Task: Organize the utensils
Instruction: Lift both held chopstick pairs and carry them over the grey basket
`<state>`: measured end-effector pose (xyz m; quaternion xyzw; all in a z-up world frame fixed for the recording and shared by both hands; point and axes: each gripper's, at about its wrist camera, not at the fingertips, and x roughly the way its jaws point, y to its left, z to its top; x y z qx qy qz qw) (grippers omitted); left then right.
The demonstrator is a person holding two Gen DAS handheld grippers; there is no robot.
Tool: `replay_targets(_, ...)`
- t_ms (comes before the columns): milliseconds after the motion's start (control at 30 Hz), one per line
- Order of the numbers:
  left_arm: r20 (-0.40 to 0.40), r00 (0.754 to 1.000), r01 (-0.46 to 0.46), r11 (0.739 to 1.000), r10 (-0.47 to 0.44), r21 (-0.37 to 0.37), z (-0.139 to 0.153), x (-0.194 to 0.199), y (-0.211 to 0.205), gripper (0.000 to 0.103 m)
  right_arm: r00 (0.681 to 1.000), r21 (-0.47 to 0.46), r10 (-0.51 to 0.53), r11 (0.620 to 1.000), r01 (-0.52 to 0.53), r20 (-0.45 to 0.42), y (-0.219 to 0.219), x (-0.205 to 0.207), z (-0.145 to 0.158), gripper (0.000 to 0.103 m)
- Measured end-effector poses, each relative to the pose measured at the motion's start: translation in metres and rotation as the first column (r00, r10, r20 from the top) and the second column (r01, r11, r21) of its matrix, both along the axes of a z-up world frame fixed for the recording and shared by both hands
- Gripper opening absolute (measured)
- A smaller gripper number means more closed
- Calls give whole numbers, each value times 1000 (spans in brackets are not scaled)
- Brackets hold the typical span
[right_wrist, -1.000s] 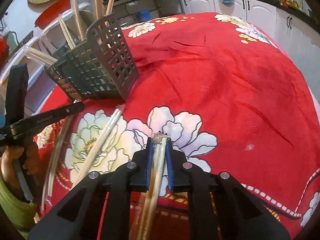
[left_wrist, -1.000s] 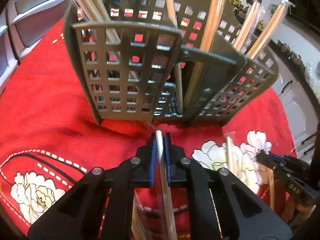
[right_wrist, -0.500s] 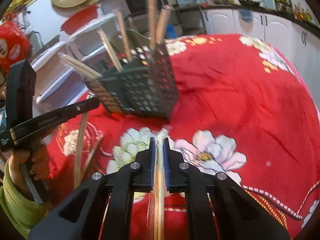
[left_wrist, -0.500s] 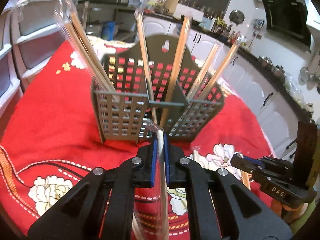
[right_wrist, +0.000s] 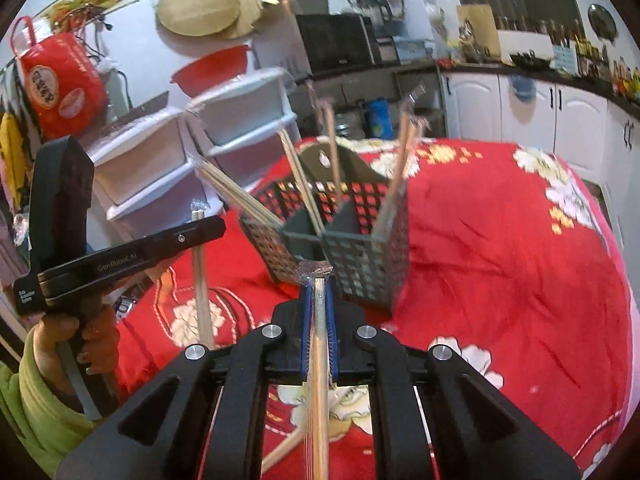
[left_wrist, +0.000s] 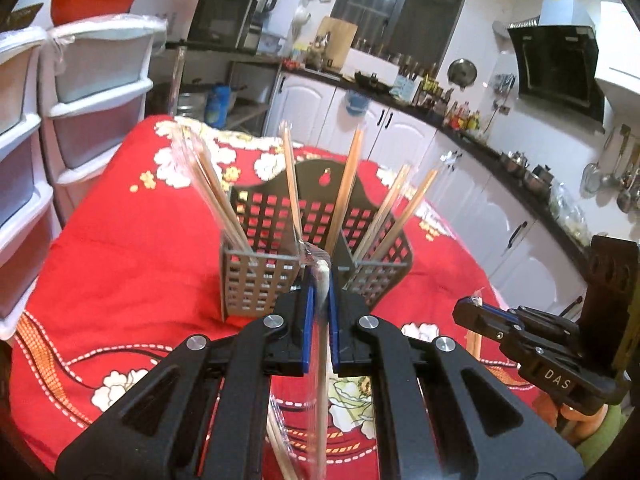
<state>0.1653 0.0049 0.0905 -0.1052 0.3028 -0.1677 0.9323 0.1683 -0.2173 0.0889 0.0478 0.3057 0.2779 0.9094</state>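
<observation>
The grey slotted caddy (left_wrist: 256,280) stands mid-frame on the red flowered surface (left_wrist: 120,280), and several wrapped chopstick pairs (left_wrist: 346,192) already lean in its compartments. The left gripper (left_wrist: 319,280) pinches one wrapped pair (left_wrist: 320,360) between its fingers, and the right gripper (right_wrist: 316,292) pinches another (right_wrist: 319,360); both pairs remain outside the caddy. A further stick (right_wrist: 280,454) lies low on the surface, so sorting looks partly done.

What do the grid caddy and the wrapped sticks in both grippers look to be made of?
Caddy: likely moulded plastic, matte grey, with square cut-out holes and thin even walls.
Chopsticks in the left gripper and right gripper: apparently pale wood or bamboo, unfinished tan, each pair in a clear glossy film sleeve that crinkles at the tip and glints.
</observation>
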Motion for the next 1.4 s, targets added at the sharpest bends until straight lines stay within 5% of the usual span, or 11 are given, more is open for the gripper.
replay_targets(767, 168, 985, -34, 999, 40, -36, 63, -14, 14, 2, 977, 67, 33, 997, -48, 210, 26, -2, 71, 6)
replay_targets(1400, 268, 959, -77, 996, 87, -48, 116, 13, 15, 2, 929, 113, -101, 991, 65, 355, 11, 38, 116, 6)
